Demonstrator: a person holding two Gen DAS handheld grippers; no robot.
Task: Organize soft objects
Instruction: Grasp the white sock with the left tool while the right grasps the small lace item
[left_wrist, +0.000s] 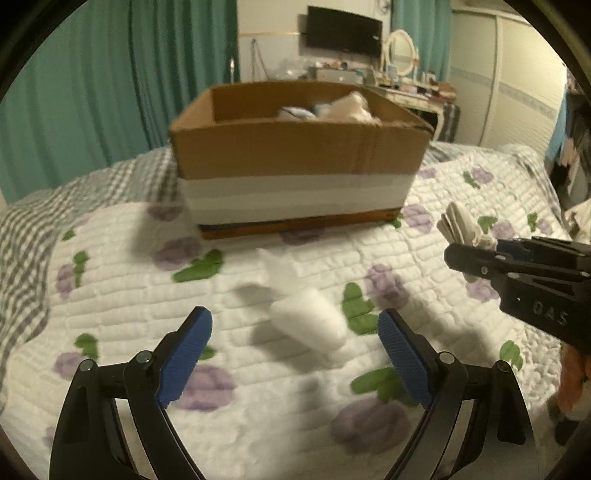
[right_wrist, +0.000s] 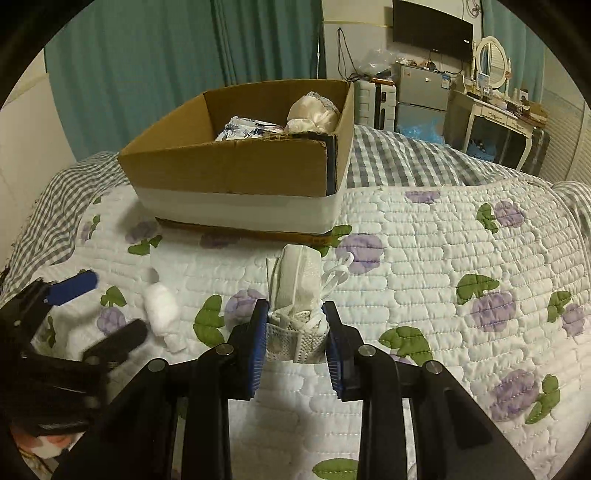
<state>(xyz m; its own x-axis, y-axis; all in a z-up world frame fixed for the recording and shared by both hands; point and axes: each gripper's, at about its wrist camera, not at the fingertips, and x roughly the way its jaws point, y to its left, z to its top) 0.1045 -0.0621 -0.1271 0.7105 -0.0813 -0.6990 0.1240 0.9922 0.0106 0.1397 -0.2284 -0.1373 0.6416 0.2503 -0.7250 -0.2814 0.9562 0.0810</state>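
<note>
Right gripper (right_wrist: 295, 332) pinches a white mesh bundle (right_wrist: 297, 295), barely visible from the left, whose spread gripper (left_wrist: 295, 354) frames a cotton roll (left_wrist: 308, 323).

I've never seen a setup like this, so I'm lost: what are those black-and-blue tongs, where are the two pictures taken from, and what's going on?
They are hand-held grippers, each with a camera looking along its fingers. The left gripper is open above a white cotton roll on the floral quilt. The right gripper is shut on a folded white mesh item. Ahead, a cardboard box already holds some soft things.
</note>
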